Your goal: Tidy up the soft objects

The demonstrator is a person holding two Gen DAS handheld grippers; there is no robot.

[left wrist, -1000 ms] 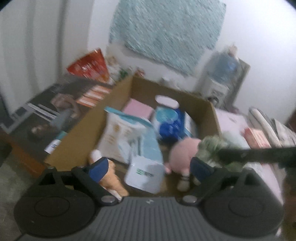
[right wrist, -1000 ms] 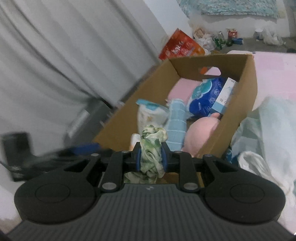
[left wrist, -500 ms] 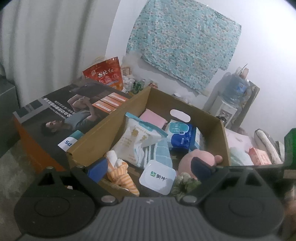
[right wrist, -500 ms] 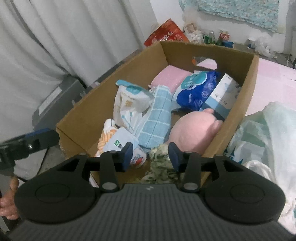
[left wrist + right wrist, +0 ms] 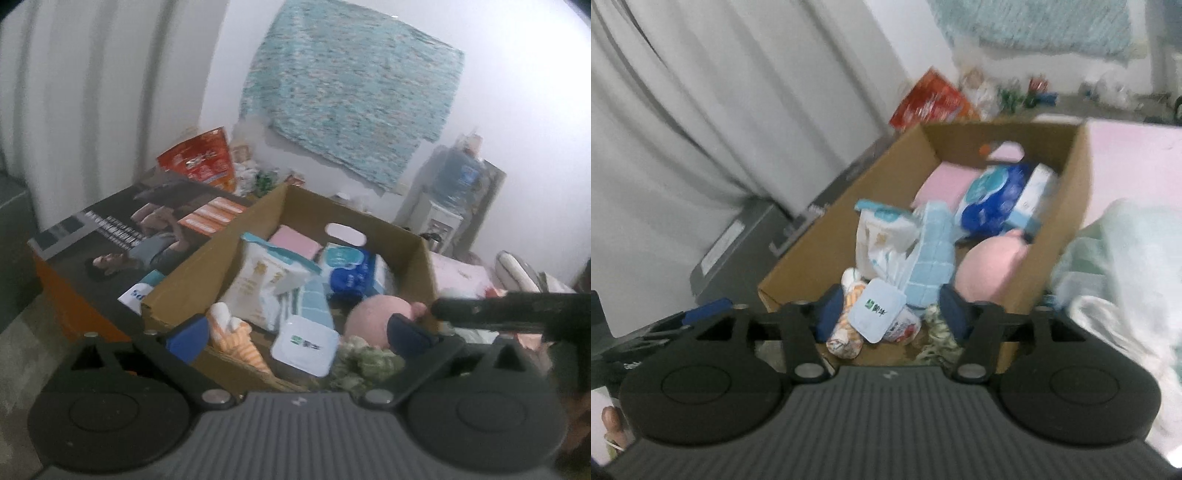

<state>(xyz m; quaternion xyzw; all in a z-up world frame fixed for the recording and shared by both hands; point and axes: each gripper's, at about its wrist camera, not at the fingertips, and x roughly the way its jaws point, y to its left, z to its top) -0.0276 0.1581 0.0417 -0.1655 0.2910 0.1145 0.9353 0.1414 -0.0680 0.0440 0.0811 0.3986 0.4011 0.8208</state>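
Note:
A cardboard box [image 5: 421, 251] [image 5: 1078, 184] holds several soft things: a pink plush [image 5: 373, 317] [image 5: 990, 262], a green patterned cloth [image 5: 365, 363] [image 5: 934, 332] at the near end, an orange striped toy [image 5: 236, 336] [image 5: 846, 328], a blue checked towel [image 5: 932, 251], a white wipes pack [image 5: 306, 343] [image 5: 875, 314] and blue packs [image 5: 351, 273]. My left gripper [image 5: 295, 332] is open and empty just before the box's near edge. My right gripper [image 5: 890, 310] is open and empty above the near end, beside the green cloth.
A dark printed carton [image 5: 122, 236] lies left of the box. A red snack bag [image 5: 199, 162] and clutter stand by the wall. A pale green cloth and plastic bags [image 5: 1123, 266] lie right of the box on a pink mat [image 5: 1130, 155]. Curtains hang at left.
My right gripper opened and let the green cloth drop into the box's near end, then drew back with its jaws wider. The left gripper stayed open, shifting slightly.

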